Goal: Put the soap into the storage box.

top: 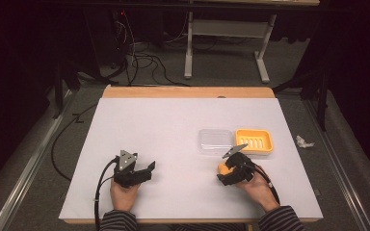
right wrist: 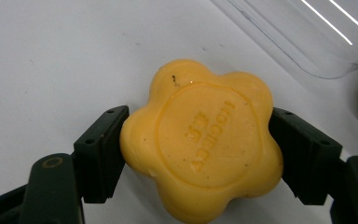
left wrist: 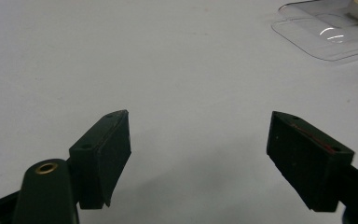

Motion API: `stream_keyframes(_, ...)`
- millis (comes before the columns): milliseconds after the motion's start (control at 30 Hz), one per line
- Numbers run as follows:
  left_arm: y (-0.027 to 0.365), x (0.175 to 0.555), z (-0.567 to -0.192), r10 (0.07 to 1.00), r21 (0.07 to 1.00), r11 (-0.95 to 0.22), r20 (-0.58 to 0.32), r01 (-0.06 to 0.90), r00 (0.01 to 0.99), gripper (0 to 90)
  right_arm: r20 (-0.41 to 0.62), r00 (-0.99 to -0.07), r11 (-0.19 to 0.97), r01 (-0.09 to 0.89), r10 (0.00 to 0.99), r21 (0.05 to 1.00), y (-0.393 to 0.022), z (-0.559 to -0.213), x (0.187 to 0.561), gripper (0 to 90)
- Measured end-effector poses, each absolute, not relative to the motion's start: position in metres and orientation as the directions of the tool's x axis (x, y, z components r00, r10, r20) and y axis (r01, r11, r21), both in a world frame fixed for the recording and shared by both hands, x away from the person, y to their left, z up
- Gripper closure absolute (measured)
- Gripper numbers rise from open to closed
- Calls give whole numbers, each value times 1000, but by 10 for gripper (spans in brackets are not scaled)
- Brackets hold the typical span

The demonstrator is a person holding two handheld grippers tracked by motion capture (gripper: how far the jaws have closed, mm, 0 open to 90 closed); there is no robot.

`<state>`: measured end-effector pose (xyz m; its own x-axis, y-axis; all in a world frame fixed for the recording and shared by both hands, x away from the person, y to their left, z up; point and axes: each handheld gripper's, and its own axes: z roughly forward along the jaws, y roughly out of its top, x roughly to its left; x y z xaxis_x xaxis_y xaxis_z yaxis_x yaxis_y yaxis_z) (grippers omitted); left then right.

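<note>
A yellow flower-shaped soap (right wrist: pixel 200 140) with embossed lettering lies on the white table cover (top: pixel 173 125). My right gripper (right wrist: pixel 198 154) is shut on it, one black pad pressed against each side. From above, the soap (top: pixel 223 168) peeks out in front of the right gripper (top: pixel 225 172), just below the dish and lid. My left gripper (top: pixel 147 172) rests at the front left of the table. Its jaws (left wrist: pixel 198 140) stand wide open over bare cover with nothing between them.
A clear plastic lid (top: pixel 215 140) lies flat beside a yellow soap dish (top: pixel 254 140) at the right middle; the lid (left wrist: pixel 328 35) also shows far off ahead of the left jaws. A crumpled white scrap (top: pixel 303 142) lies on the floor to the right.
</note>
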<state>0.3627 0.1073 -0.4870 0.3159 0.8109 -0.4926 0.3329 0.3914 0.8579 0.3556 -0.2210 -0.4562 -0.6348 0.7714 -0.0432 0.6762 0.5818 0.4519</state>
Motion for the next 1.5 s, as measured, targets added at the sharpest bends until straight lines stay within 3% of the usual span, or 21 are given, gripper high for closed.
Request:
stream_keyframes(933,107,363,-487,814,859,389,-490,334,313,227,-4,-586,469,645,811,603,-255,-441,342,274)
stream_keyframes(1500,107,363,-487,814,858,390,-491,334,310,228,-17,-563,440,626,826,644,-272,-432,334,276)
